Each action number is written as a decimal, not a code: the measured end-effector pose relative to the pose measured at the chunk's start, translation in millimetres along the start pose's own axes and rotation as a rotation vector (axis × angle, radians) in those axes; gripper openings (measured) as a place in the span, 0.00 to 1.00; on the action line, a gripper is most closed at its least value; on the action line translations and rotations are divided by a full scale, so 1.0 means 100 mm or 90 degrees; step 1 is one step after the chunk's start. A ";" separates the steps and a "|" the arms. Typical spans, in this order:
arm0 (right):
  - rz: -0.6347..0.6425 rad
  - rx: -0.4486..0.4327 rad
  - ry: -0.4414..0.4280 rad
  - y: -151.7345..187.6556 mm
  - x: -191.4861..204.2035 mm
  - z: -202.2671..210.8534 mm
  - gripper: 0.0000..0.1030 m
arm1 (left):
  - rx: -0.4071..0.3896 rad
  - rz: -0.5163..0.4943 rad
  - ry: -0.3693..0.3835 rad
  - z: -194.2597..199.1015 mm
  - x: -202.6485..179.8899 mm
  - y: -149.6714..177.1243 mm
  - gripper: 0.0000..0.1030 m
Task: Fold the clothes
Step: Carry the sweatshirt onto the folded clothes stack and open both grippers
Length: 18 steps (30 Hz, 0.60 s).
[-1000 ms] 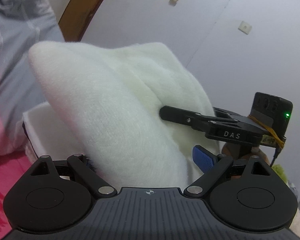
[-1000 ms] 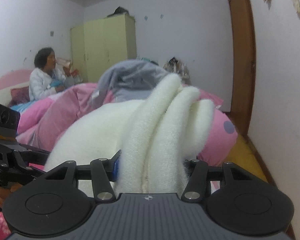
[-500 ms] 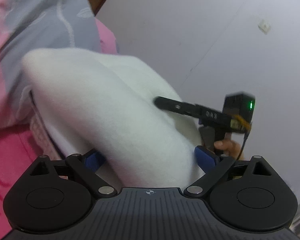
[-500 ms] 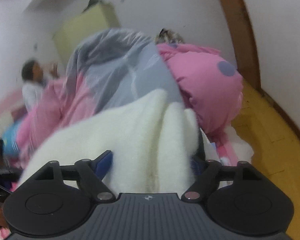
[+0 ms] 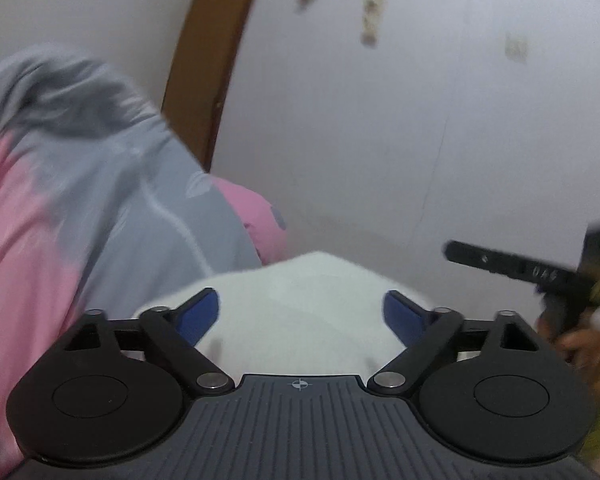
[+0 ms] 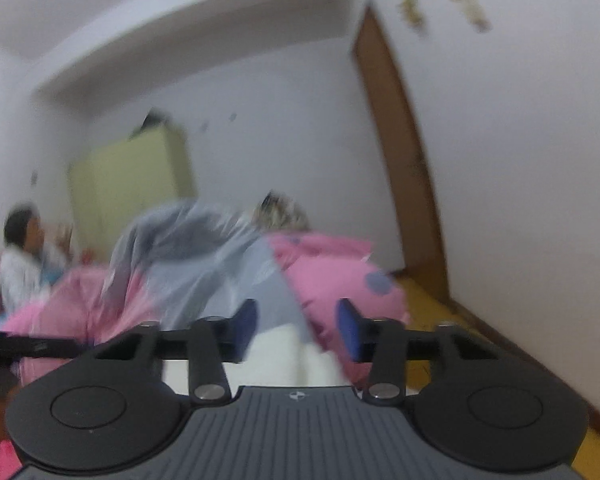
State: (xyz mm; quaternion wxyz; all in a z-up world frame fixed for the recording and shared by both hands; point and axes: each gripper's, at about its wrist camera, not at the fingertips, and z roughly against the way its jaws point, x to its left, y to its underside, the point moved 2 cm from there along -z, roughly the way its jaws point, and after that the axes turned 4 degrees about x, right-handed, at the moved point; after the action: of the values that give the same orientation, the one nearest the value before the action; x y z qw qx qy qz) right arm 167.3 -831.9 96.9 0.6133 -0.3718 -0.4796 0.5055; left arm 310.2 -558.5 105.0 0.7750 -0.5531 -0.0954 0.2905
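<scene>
Left wrist view: left gripper [image 5: 300,312] spread wide and closing, blue pads [image 5: 198,316] flanking white fleece garment [image 5: 296,320], contact not clear. Beyond, right gripper [image 5: 512,268] level, lettering too blurred to read. Pink and grey quilt [image 5: 80,208] on left.

Right wrist view: jaws partly apart and closing, white fleece low between them, grip uncertain. Yellow-green wardrobe [image 6: 132,184] shut, contents hidden.

Ahead of the left gripper [image 5: 300,312] the white garment [image 5: 300,320] fills the gap, and the heaped quilt [image 5: 100,200] walls off its left — open air above, up to the wall [image 5: 380,120]. The right gripper [image 6: 298,326] (jaws closing, garment low between them) faces the same quilt; bare floor [image 6: 424,300] runs right toward the door [image 6: 400,152].
</scene>
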 end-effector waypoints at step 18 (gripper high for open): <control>-0.163 0.159 0.280 0.55 -0.77 -0.24 0.30 | 0.078 0.051 -0.044 -0.72 0.27 0.19 0.88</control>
State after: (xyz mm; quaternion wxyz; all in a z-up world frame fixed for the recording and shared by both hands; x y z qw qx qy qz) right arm 173.4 -894.4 22.2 0.8026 -0.3305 -0.3120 0.3864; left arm 360.0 -597.3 56.6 0.7914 -0.4977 -0.0819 0.3452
